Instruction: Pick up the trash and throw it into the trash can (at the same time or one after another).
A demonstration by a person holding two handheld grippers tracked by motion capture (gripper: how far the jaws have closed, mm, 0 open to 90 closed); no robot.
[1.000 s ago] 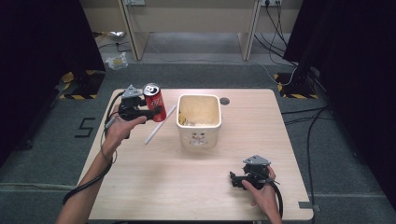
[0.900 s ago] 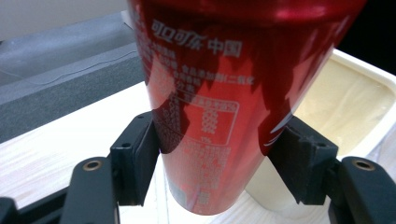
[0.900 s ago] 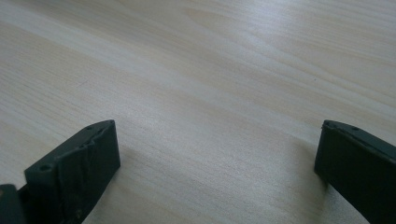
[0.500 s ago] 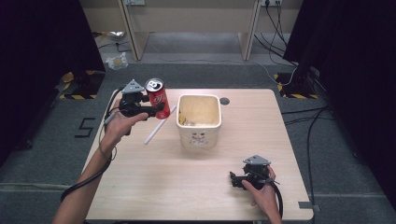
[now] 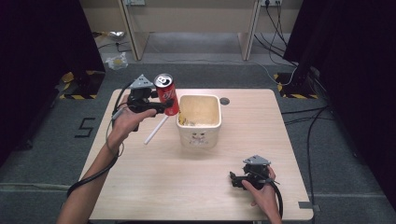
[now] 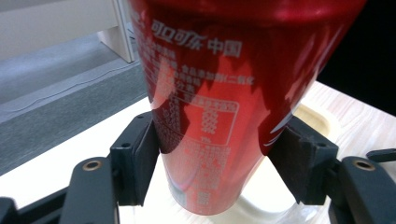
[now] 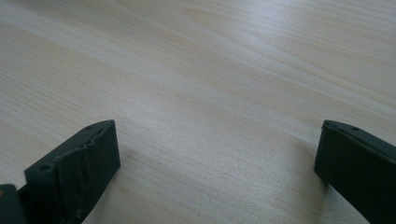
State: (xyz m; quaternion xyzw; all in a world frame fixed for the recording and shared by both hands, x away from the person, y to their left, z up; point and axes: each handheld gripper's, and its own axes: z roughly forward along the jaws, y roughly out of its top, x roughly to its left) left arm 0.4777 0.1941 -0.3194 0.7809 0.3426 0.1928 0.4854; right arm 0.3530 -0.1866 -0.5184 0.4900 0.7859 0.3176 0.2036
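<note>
A red soda can hangs above the table, tilted, just left of a cream square tub. My left gripper is shut on the can's lower half; in the left gripper view both black pads press on the red soda can, with the tub's rim behind it. My right gripper rests low at the table's front right. Its jaws stand wide apart in the right gripper view, with bare wood between them.
A white straw-like stick lies on the table under the left hand. The tub holds some scraps. A round cable hole sits at the far edge. Cables run on the floor at the right.
The left hand has lifted the can off the table and carried it up and toward the tub, tilting it. The right gripper has stayed still.
</note>
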